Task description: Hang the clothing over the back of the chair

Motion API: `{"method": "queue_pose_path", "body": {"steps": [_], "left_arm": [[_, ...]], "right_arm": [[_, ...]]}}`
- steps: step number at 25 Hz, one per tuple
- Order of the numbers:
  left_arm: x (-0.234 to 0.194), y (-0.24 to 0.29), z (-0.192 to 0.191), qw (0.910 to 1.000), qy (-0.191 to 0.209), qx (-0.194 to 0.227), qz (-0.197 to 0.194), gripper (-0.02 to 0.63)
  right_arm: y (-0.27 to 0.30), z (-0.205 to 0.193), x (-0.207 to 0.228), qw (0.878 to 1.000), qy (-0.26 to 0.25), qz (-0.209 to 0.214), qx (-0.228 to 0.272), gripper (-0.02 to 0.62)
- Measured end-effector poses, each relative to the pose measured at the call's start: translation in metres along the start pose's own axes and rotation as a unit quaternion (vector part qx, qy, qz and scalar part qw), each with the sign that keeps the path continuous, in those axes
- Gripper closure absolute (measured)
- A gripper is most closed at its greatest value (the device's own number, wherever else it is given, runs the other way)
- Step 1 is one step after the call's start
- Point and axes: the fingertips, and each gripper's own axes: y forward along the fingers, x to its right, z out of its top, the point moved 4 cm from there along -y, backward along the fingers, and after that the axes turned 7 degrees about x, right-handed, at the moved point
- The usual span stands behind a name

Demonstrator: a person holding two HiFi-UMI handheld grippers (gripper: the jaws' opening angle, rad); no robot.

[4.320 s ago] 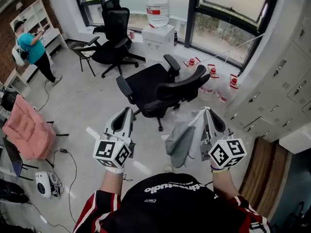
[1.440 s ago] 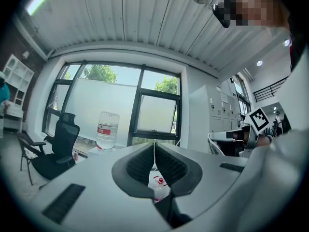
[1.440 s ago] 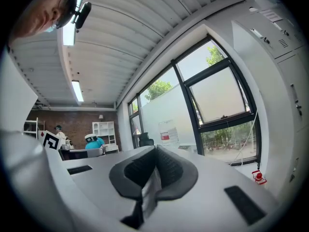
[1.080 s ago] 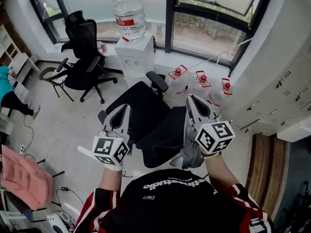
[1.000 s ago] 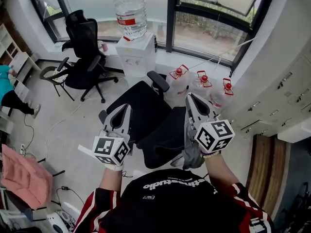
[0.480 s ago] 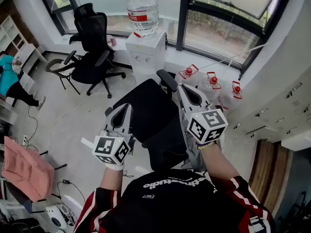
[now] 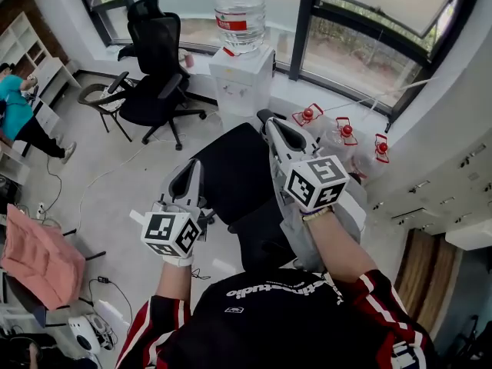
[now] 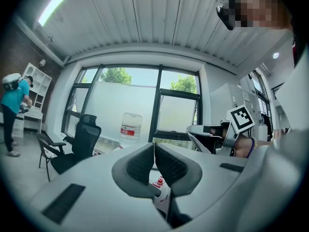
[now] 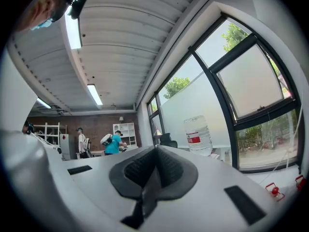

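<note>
**Q:** What carries the clothing?

**A:** The right gripper point(image 7: 270, 124). Its fingers point(image 9: 170, 170) pinch a dark fold of the grey clothing point(image 7: 350, 210). The fabric hangs beneath that gripper and forearm, at the right side of the black office chair point(image 7: 227, 164) directly below. Whether it touches the chair's back point(image 7: 257, 237) cannot be told, because the arm covers that spot.

**Q:** And the left gripper point(image 7: 190, 170)?

**A:** Its fingers point(image 8: 141, 163) are pressed together with nothing between them. It points level over the chair's left edge, apart from the clothing.

**Q:** What surrounds the chair?

**A:** Beyond it, against the window, stands a white water dispenser point(image 7: 243, 79) topped by a large bottle point(image 7: 241, 6). To the right of the dispenser, three red-capped water jugs point(image 7: 342, 131) sit on the floor. A second black office chair point(image 7: 157, 48) stands further left, well apart. At the left edge a person point(image 7: 14, 108) in a teal shirt stands by white shelves point(image 7: 27, 48), and a pink cushion point(image 7: 38, 248) lies nearer. Grey lockers point(image 7: 453, 167) line the right wall, and cables point(image 7: 108, 264) trail across the floor.
</note>
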Motion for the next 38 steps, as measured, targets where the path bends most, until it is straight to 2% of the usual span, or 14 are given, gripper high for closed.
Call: {"method": "queue_pose_path", "body": {"steps": [6, 10, 13, 18, 26, 38], "left_arm": [[-0.014, -0.010, 0.002, 0.9998, -0.004, -0.002, 0.022, 0.581], [-0.015, -0.015, -0.001, 0.9996, -0.009, -0.008, 0.024, 0.581], [-0.015, -0.015, -0.005, 0.9997, -0.011, -0.011, 0.022, 0.581], [-0.005, -0.014, -0.012, 0.9997, -0.014, -0.015, 0.012, 0.580], [0.022, -0.014, -0.014, 0.9997, -0.017, -0.013, -0.012, 0.581], [0.060, -0.010, -0.015, 0.9990, -0.014, -0.011, -0.040, 0.581]], "right_arm": [[0.071, 0.008, 0.016, 1.000, 0.011, 0.022, 0.013, 0.580], [0.085, 0.003, 0.026, 0.999, 0.036, 0.030, 0.020, 0.581], [0.072, -0.013, 0.033, 0.998, 0.053, 0.038, 0.015, 0.580], [0.052, -0.028, 0.033, 0.998, 0.036, 0.039, -0.027, 0.579], [0.009, -0.012, 0.033, 0.998, 0.003, 0.026, -0.055, 0.579], [-0.075, -0.001, 0.044, 0.995, 0.004, 0.004, -0.099, 0.578]]}}
